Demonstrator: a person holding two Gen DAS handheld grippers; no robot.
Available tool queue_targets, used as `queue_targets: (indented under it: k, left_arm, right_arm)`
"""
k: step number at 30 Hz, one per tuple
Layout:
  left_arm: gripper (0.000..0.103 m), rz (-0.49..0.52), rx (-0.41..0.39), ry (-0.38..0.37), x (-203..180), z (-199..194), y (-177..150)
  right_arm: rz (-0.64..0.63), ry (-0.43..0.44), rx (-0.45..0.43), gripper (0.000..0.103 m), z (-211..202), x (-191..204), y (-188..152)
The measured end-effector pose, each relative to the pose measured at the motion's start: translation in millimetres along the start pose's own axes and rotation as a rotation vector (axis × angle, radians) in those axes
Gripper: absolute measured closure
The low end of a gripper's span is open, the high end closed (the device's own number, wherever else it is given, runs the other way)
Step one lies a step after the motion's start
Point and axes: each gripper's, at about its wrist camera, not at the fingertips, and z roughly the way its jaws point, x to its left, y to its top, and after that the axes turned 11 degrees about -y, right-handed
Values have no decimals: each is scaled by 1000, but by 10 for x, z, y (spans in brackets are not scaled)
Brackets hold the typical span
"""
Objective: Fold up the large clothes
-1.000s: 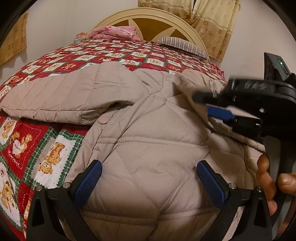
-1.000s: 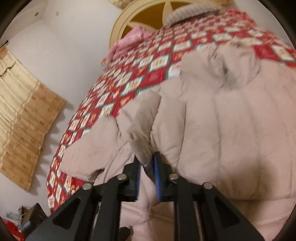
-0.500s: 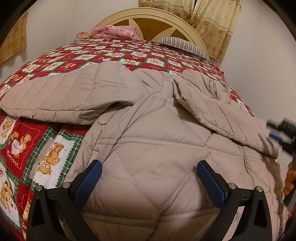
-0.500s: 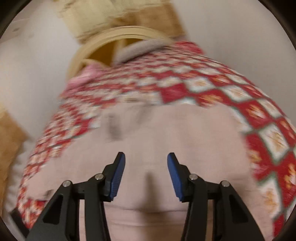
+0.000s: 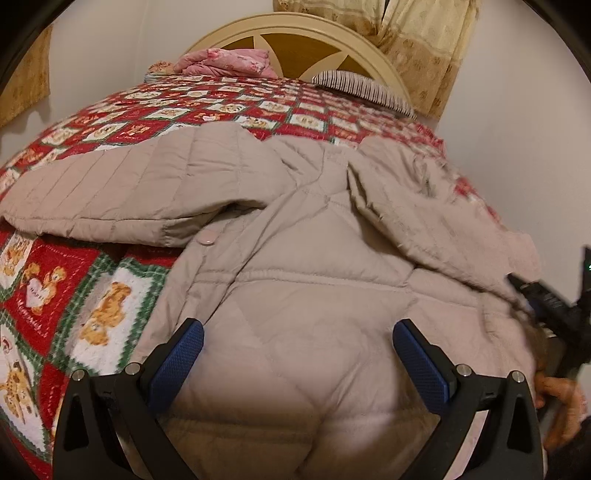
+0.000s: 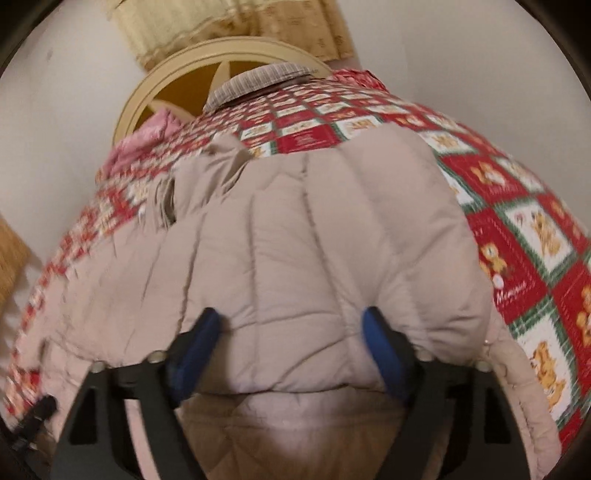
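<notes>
A beige quilted puffer jacket [image 5: 295, 280] lies spread on a bed with a red teddy-bear quilt [image 5: 55, 295]. One sleeve [image 5: 140, 192] is folded across to the left, the other sleeve [image 5: 436, 218] lies folded over the right side. My left gripper [image 5: 297, 350] is open, its jaws wide apart just above the jacket's lower part, holding nothing. My right gripper [image 6: 291, 339] is open over the jacket [image 6: 314, 240] at its right side, empty. It also shows at the right edge of the left wrist view [image 5: 550, 306].
A cream headboard [image 5: 295, 33] stands at the far end, with pink folded bedding [image 5: 225, 61] and a striped pillow [image 5: 362, 88] before it. Curtains [image 5: 421, 40] hang behind. A white wall [image 5: 517, 147] runs close along the bed's right side.
My right gripper let go of the right sleeve, which now lies folded over the jacket, opened wide and drew back to the jacket's right edge. The left gripper stayed put.
</notes>
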Motion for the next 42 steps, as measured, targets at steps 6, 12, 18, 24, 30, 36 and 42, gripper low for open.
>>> queue_targets:
  k: [6,12,18,24,30,36,42]
  left_arm:
    - [1,-227,-219,191,904,-890,330]
    - [1,-584,-264,385,2292,-1143,584]
    - [1,-677,-277,371,2802,-938,653]
    - [57,-636,-278,314,2860,-762,837]
    - [95,-613,-307,271,2943,-689,892]
    - [95,-224,-389,304,1795,-853,1307]
    - [95,209,-367,61,-98,-644,1422]
  right_arm:
    - [49,38,-10,16,35,-155,-32]
    - [41,28,-10,16,24,-112,-37]
    - [39,24,-10,16,23,-107,-44]
    - [36,20,-9,15,48,-95,-47]
    - [38,22,-9,15,45,-97,-46]
    - [48,34,-10,15,70,-107,-50]
    - [64,51,-15,15,65,-130,-51]
